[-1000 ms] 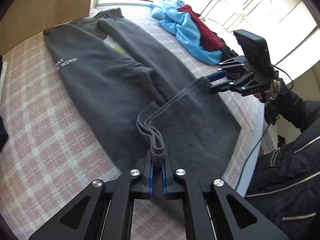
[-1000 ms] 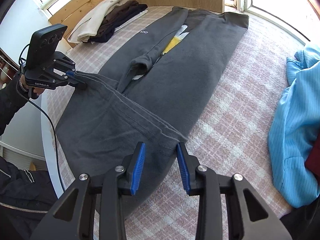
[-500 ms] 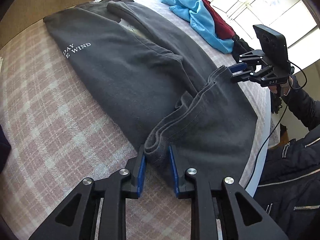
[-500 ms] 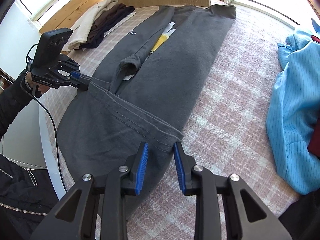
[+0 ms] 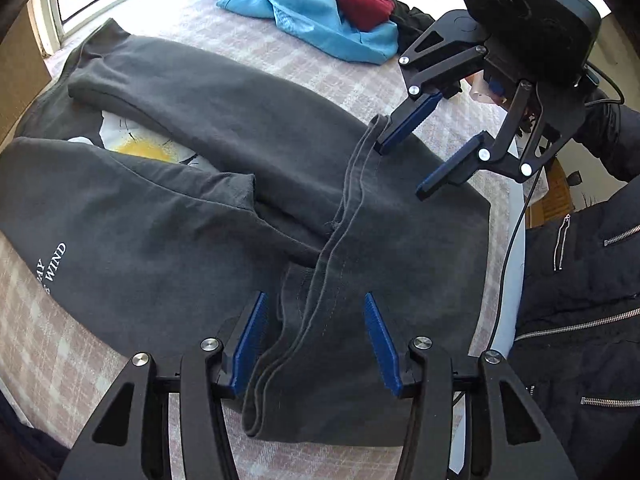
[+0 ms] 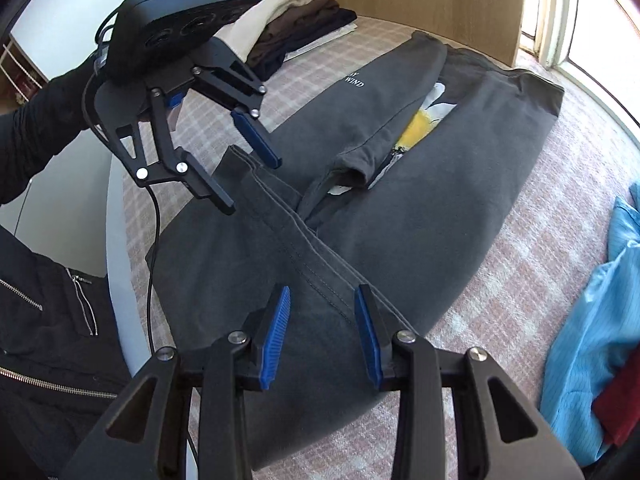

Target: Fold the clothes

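Right now, line by line:
Garment: a dark grey T-shirt (image 5: 208, 216) lies flat on the pink checked bedcover (image 6: 520, 280), its sides folded inward so a white and yellow print shows in the gap (white lettering ending in "WIND" sits on one folded side).
Hem: the bottom hem (image 5: 340, 232) is turned up over the body and lies as a ridge running from one gripper to the other.
Left gripper (image 5: 316, 344): jaws opening, blue pads standing clear on either side of the hem's end; the cloth is between them but no pad presses it.
Right gripper (image 6: 322, 336): jaws opening too, moderately apart, with the other end of the hem lying between the pads, untouched.
Person: black zipped jacket (image 5: 580, 320) at the bed's edge.
Other clothes: a blue and red heap (image 5: 320, 8) beyond the shirt; a folded stack (image 6: 296, 28) by the wooden headboard.
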Demonstrator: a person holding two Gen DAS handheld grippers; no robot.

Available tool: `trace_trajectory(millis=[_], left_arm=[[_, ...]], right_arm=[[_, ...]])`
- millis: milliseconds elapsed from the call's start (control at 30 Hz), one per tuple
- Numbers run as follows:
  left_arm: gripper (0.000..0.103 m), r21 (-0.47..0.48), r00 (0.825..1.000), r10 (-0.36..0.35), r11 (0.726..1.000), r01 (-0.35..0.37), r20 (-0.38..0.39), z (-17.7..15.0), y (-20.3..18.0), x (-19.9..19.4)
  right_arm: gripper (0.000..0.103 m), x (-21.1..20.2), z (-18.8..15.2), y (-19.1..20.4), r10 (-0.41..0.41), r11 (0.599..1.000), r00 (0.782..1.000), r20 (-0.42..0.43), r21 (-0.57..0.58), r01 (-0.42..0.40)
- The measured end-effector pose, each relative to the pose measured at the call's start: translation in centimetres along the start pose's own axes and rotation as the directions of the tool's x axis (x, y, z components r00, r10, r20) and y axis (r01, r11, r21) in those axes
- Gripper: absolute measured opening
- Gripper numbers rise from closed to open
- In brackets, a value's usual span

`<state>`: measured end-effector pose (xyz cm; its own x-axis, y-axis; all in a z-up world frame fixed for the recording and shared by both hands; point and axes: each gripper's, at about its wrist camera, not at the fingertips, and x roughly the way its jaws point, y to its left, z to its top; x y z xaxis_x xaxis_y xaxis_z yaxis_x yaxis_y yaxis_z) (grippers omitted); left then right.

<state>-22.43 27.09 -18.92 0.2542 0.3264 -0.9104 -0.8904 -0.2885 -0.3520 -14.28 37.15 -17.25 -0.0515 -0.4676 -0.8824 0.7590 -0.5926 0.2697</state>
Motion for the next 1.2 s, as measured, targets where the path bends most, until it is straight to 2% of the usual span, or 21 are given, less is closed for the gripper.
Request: trace_trajectory(millis=[100, 200, 300, 467, 533, 600, 700, 733, 800, 967, 1067, 1167, 1200], left_arm=[[0.044, 0.013, 0.999, -0.015, 1.0, 0.016, -0.034, 0.4, 0.0, 0.9], [0.014, 0.016, 0.999, -0.024, 1.0, 0.024, -0.027, 0.3, -0.3, 0.6], [0.008, 0.035, 0.998, -0.063, 0.997, 0.062, 0.01, -0.2, -1.1, -0.6], [0.007, 0.15, 0.99, -0.133, 0.981, 0.124, 0.049, 0.4, -4.0, -2.7], [0.007, 0.17, 0.99, -0.129, 0.978, 0.119, 0.049, 1.1, -3.9, -2.6], [0.007, 0.16, 0.995, -0.091, 0.984, 0.084, 0.037, 1.9, -3.0, -1.9], [0.01, 0.151, 0.999, -0.024, 0.988, 0.027, -0.023, 2.7, -0.9, -0.1], [0.015, 0.15, 0.999, -0.018, 0.988, 0.023, -0.036, 2.8, -0.5, 0.4], [0.014, 0.153, 0.998, -0.032, 0.987, 0.039, -0.045, 2.7, -0.3, 0.8], [0.012, 0.171, 0.999, -0.047, 0.984, 0.051, -0.024, 2.6, -0.9, 0.2], [0.012, 0.164, 1.0, -0.023, 0.986, 0.024, -0.006, 2.6, -1.0, -0.5], [0.013, 0.106, 0.998, 0.022, 0.994, -0.028, 0.057, 1.8, -0.5, -2.8], [0.014, 0.071, 0.995, 0.038, 0.996, -0.045, 0.093, 1.0, -0.3, -4.0]], right_arm=[[0.034, 1.7, 0.9, -0.5, 0.006, 0.999, 0.998, -0.055, -0.036, -0.008], [0.034, 2.9, 1.4, -1.1, 0.019, 0.999, 0.996, -0.09, -0.045, -0.023], [0.034, 3.1, 1.4, -1.2, 0.042, 0.997, 0.994, -0.103, -0.054, -0.048], [0.034, 3.0, 1.4, -0.8, 0.047, 0.994, 0.992, -0.116, -0.091, -0.058], [0.034, 3.0, 1.5, -0.7, 0.05, 0.993, 0.992, -0.119, -0.104, -0.062], [0.034, 3.2, 1.7, -0.6, 0.042, 0.991, 0.991, -0.127, -0.118, -0.057], [0.034, 3.5, 2.1, -0.6, 0.03, 0.991, 0.99, -0.141, -0.126, -0.048], [0.034, 3.7, 2.2, -0.7, 0.035, 0.991, 0.989, -0.146, -0.124, -0.053], [0.034, 4.0, 2.2, -0.8, 0.044, 0.991, 0.987, -0.156, -0.119, -0.063], [0.034, 4.5, 2.3, -0.5, 0.051, 0.989, 0.984, -0.172, -0.13, -0.074], [0.034, 4.2, 2.5, -0.6, 0.057, 0.989, 0.985, -0.16, -0.125, -0.077], [0.034, 2.1, 2.8, -2.1, 0.083, 0.995, 0.99, -0.114, -0.036, -0.088], [0.034, 0.7, 2.5, -2.9, 0.09, 0.996, 0.993, -0.075, 0.017, -0.089]])
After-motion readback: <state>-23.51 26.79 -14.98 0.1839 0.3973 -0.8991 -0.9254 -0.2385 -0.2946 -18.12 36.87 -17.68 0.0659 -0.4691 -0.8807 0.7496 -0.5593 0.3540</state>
